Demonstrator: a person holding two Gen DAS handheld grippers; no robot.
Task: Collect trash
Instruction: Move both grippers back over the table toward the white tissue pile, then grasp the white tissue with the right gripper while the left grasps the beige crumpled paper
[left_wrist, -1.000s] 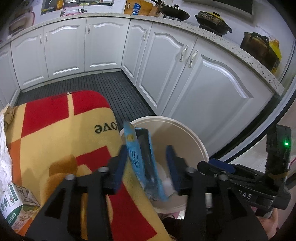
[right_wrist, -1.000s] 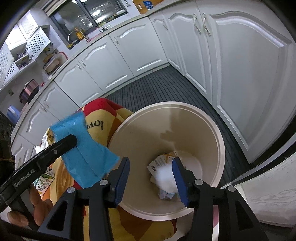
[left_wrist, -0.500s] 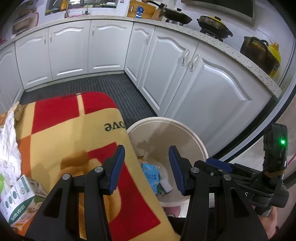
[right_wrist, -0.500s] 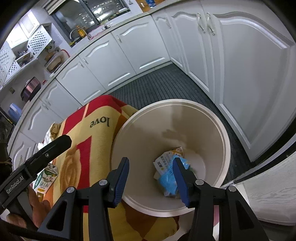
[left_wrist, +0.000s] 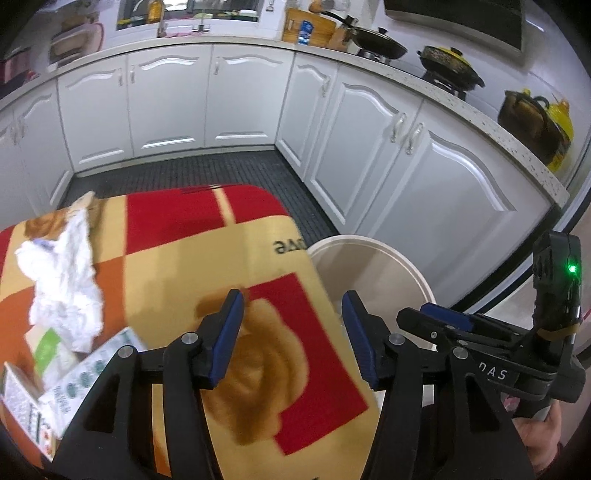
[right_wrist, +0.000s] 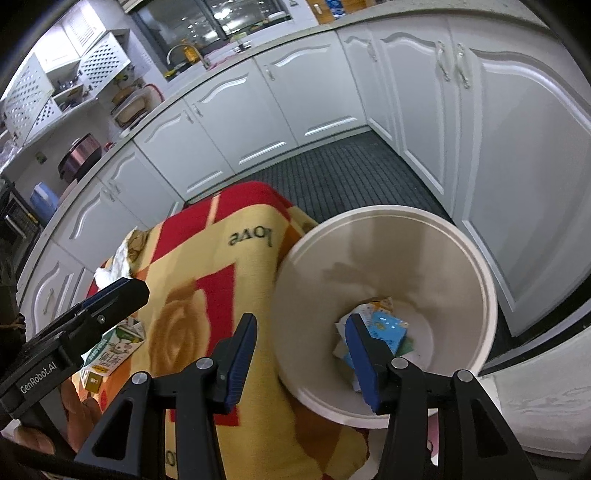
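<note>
A cream bin (right_wrist: 476, 325) stands beside a table with a red and yellow cloth (left_wrist: 177, 266); it also shows in the left wrist view (left_wrist: 369, 247). Inside it lie a blue packet (right_wrist: 388, 330) and paper scraps. My left gripper (left_wrist: 291, 332) is open and empty above the cloth's right edge. My right gripper (right_wrist: 301, 356) is open and empty over the bin's left rim. On the cloth lie crumpled white paper (left_wrist: 62, 280) and green-and-white cartons (left_wrist: 48, 384). A carton (right_wrist: 110, 350) shows in the right wrist view too.
White kitchen cabinets (left_wrist: 424, 173) curve round the back and right. A dark ribbed floor mat (right_wrist: 332, 173) lies in front of them. Pots (left_wrist: 447, 64) stand on the counter. The left gripper's body (right_wrist: 74, 328) is at the left of the right wrist view.
The blue packet left my left gripper and fell into the bin. My left gripper then swung left over the cloth. My right gripper stayed open by the bin.
</note>
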